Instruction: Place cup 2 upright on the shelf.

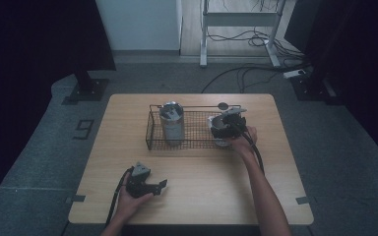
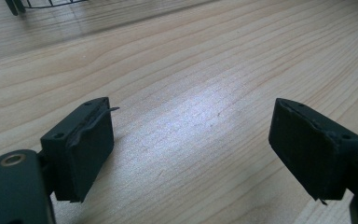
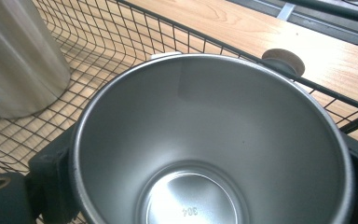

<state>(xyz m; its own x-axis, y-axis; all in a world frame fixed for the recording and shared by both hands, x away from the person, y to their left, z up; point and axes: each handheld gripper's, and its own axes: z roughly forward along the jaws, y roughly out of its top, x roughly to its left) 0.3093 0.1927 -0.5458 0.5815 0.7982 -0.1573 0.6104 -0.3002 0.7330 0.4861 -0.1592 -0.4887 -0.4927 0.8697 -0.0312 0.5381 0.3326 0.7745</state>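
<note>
Inside wire basket (image 3: 121, 32), steel cup (image 3: 214, 140) seemingly upright.

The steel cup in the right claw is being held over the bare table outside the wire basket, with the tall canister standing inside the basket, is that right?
Not quite. The steel cup, gripped by the right claw, is inside the wire basket, at its right end, not over the bare table; the right gripper view shows mesh around it. The tall canister does stand inside the basket.

Lab-like recording room: black curtains (image 1: 34, 34), floor cables (image 1: 241, 73), lone wooden table (image 1: 192, 196).
</note>
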